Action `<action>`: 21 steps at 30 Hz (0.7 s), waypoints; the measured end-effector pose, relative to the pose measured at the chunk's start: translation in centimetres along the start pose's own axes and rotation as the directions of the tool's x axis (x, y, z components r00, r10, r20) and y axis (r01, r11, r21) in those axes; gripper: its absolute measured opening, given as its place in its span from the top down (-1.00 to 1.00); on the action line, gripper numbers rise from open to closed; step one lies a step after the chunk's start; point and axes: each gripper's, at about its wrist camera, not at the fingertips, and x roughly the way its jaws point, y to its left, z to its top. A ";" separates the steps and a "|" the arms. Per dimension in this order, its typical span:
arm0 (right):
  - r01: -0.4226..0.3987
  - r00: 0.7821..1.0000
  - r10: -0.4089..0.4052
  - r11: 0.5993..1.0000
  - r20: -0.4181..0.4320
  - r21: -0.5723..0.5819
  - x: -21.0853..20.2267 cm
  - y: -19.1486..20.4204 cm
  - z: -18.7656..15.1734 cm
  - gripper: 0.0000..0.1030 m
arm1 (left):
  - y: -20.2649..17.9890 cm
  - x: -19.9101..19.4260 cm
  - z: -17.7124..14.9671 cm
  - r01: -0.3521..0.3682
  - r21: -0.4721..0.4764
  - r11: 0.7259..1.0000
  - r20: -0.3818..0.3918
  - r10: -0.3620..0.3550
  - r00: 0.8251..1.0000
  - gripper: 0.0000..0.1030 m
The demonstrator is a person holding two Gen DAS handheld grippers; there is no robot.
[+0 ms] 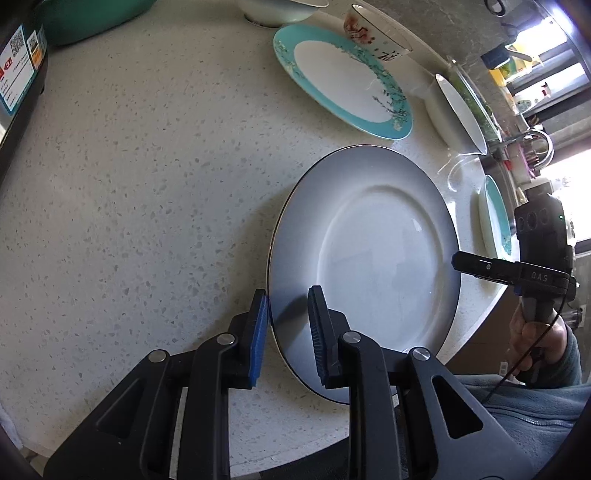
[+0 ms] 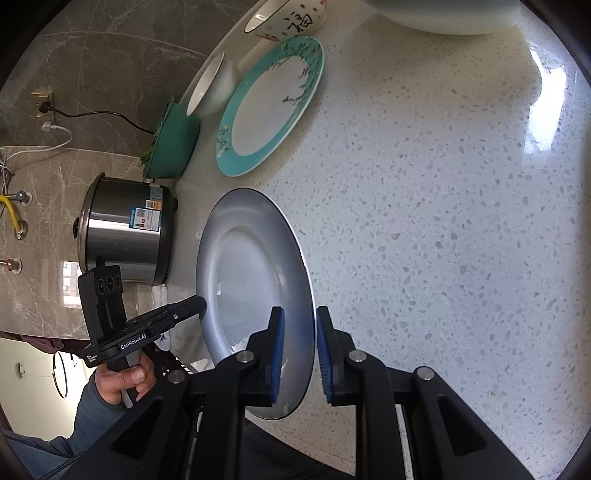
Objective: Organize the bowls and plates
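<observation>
- The left tool [image 1: 286, 325] has two black arms with ribbed blue pads. The pads pinch the near rim of the big plate [image 1: 369, 258].
- The right tool [image 2: 299, 347] looks the same, and its blue pads pinch the rim on the other side of that plate.
- The big plate is round, smooth and shiny. It is white in the middle, fades to grey at the edge, and has a thin dark line around the rim.
- It sits between the two tools, over the pale speckled stone surface [image 1: 147, 184]. I cannot tell if it touches the surface.
- Just past the big plate, ahead of both tools, a flat round plate with a teal rim [image 1: 343, 81] lies on the surface. Small branch drawings run along its rim.
- Behind that plate stands a small bowl [image 1: 373, 31] with red flowers and black writing on its side.
- A plain white bowl [image 2: 212, 86] and a green bowl [image 2: 173, 140] stand farther off.
- A shiny round metal cooker [image 2: 129, 232] stands to the left of the right tool.
- A person's hand [image 2: 122, 380] in a soft grey-blue sleeve grips the left tool's handle.
</observation>
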 end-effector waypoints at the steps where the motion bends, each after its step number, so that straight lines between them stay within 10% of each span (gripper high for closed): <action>1: 0.003 1.000 -0.003 1.000 0.000 0.000 0.2 0.1 0.0 0.59 | 0.1 0.1 -0.1 -0.001 0.001 1.000 0.001 0.001 1.000 0.62; 21: 0.103 0.995 -0.104 0.988 0.004 -0.112 0.8 0.6 -0.3 0.53 | -0.6 1.1 1.0 -0.016 -0.013 1.000 0.025 0.016 1.000 0.60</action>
